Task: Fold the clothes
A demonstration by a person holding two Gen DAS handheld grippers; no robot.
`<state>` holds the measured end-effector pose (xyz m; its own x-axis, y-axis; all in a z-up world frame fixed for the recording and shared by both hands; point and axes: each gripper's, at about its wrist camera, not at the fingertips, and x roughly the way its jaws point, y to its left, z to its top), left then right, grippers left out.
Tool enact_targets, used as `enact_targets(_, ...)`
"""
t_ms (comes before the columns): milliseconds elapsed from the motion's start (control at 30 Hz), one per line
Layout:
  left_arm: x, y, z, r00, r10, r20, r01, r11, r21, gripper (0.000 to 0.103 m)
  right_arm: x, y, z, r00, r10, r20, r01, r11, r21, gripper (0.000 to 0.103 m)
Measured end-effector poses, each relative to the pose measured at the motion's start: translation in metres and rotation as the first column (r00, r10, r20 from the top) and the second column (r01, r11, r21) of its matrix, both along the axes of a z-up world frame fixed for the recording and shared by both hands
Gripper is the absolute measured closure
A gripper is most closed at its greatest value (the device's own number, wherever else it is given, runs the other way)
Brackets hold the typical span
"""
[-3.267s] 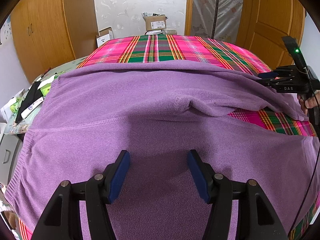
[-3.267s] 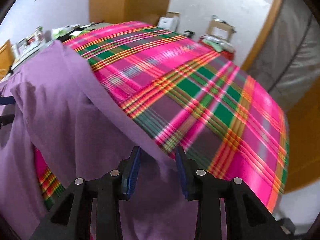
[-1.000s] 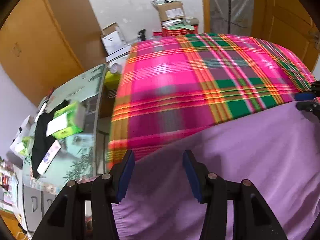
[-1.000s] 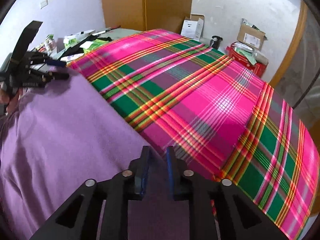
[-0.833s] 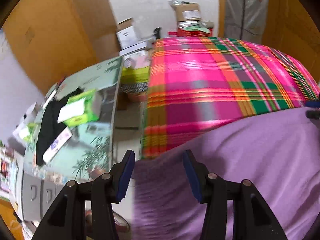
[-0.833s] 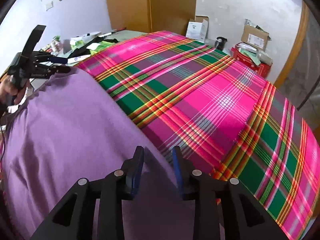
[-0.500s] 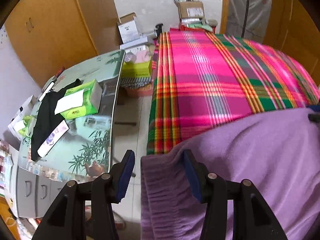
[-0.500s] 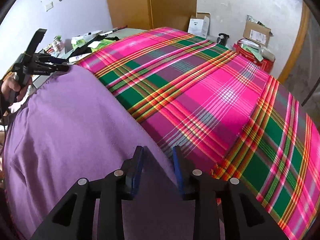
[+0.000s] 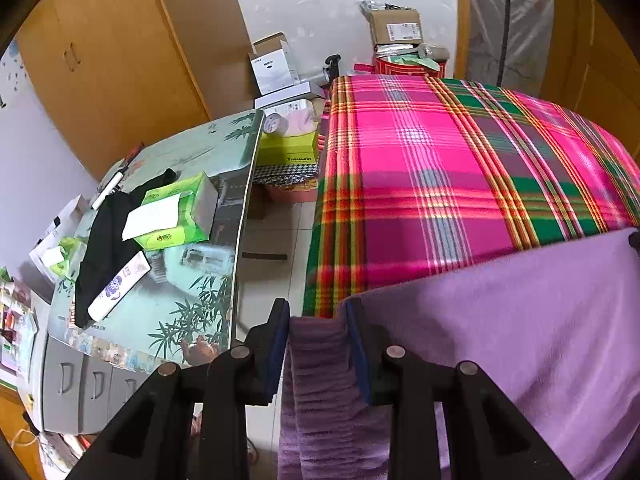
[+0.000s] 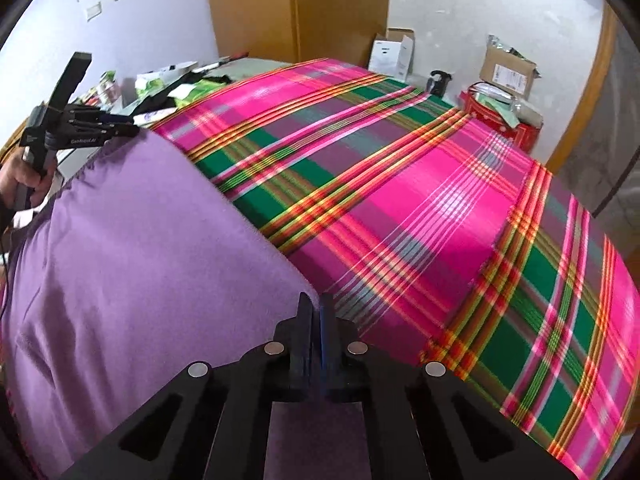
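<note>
A purple fleece garment [image 9: 500, 320] lies spread over the near part of a bed with a pink and green plaid cover [image 9: 440, 180]. My left gripper [image 9: 317, 316] is at the bed's left corner, its fingers shut on the garment's ribbed hem, which hangs bunched between them. My right gripper [image 10: 316, 304] is shut on the garment's [image 10: 140, 240] far edge, with thin cloth pinched between the pads. In the right wrist view the left gripper [image 10: 128, 130] holds the opposite corner, and a hand [image 10: 24, 180] grips its handle. The cloth is stretched between the two grippers.
A glass-topped desk [image 9: 192, 292] stands left of the bed, carrying a green tissue box [image 9: 176, 216] and dark cloth. A narrow strip of floor [image 9: 272, 240] separates them. Cardboard boxes [image 9: 272, 64] sit by the far wall beside wooden wardrobes [image 9: 112, 60]. The plaid cover [image 10: 440, 200] beyond the garment is bare.
The left fingers have narrowed onto the ribbed hem, which now fills the gap. The right fingers, slightly apart half a second ago, have closed on the cloth edge.
</note>
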<state>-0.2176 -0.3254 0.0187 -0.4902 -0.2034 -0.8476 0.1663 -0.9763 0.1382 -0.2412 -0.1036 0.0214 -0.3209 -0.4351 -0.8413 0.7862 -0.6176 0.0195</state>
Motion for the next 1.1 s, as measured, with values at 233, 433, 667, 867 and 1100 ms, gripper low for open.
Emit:
enact_targets(233,-0.003,-0.009,0.001,1.0,0.029,0.01,-0.03,0.998,0.055,0.069,-0.005,0.002,0.005,0.999,-0.045,-0.002,0.045,0.999,-0.007,0.096)
enact_targets(433,0.019,-0.013,0.017,1.0,0.028,-0.006,-0.028,0.999,0.046,0.068,0.008,0.031,0.031,0.993,-0.11,-0.043,0.106,0.991,-0.081,0.078)
enact_targets(667,0.063,-0.026,0.023,0.996,0.083,-0.016,-0.083,0.995,0.05,0.068,0.029,0.085,0.048,0.971,-0.24,-0.006,0.235,0.954,-0.185,0.07)
enact_targets(867,0.139,-0.003,0.026,0.995,0.065,-0.072,-0.055,0.99,0.128,0.068,0.093,0.112,0.054,0.975,-0.222,0.0,0.215,0.946,-0.244,0.066)
enact_targets(1100,0.232,0.005,0.008,0.984,0.157,-0.084,-0.134,0.964,0.229,0.068,0.147,0.124,0.047,0.978,-0.205,0.03,0.204,0.937,-0.283,0.065)
